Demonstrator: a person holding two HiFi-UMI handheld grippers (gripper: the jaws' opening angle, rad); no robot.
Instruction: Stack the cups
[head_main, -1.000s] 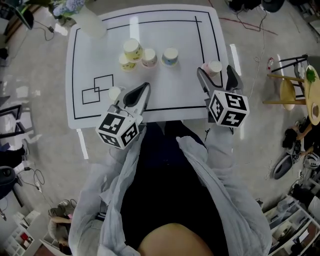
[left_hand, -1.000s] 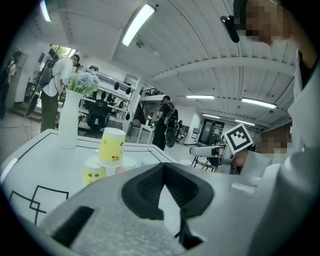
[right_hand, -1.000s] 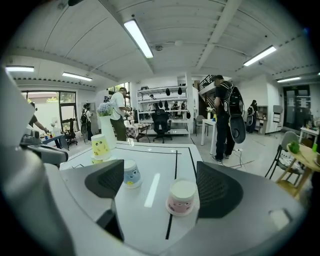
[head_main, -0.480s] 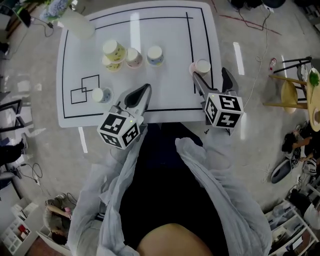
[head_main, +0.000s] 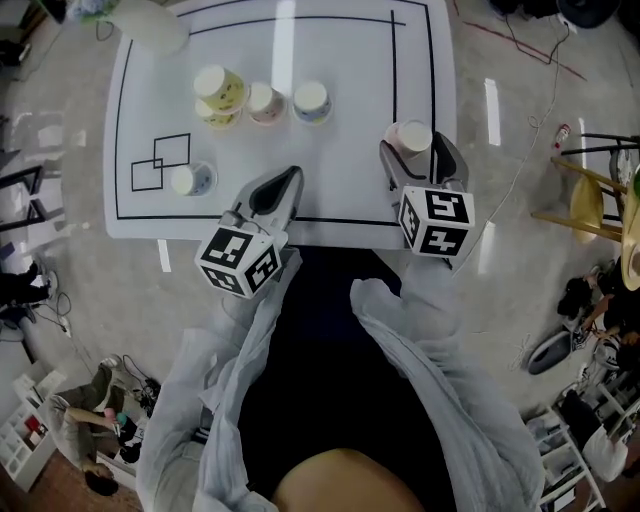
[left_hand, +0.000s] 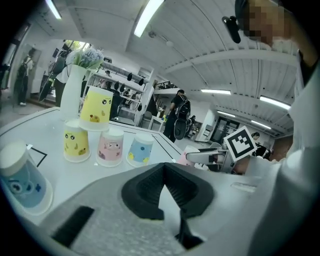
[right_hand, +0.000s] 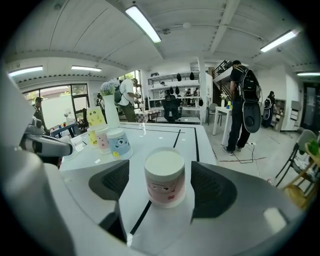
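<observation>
— Vase (head_main: 150, 25) at the far-left corner of the table (head_main: 345, 60), cut off by the top edge of the head view. What comes next?

— A lone blue cup (head_main: 190, 180), upside down beside the drawn squares (head_main: 160, 165). The left gripper view clips its side at the frame's edge. Then the yellow stack (head_main: 218, 95), one inverted cup on another, the upper one sitting askew.

— And beside it?

— A pink cup (head_main: 265, 102) and a second blue cup (head_main: 312, 101), both inverted, in a row with the stack. I can't tell whether they touch each other.

— The left gripper (head_main: 290, 176)?

— Over the table's near edge, jaws together, nothing between them. Its body hides the table beneath it.

— Further right?

— The right-hand pink cup (head_main: 412, 133), upside down on the table by the black border line (head_main: 394, 90). The right gripper (head_main: 412, 150) straddles it. Its jaws are apart and have just been closing, with a gap showing on each side of the cup. In the head view its marker cube (head_main: 437, 222) covers the gripper's rear.
</observation>
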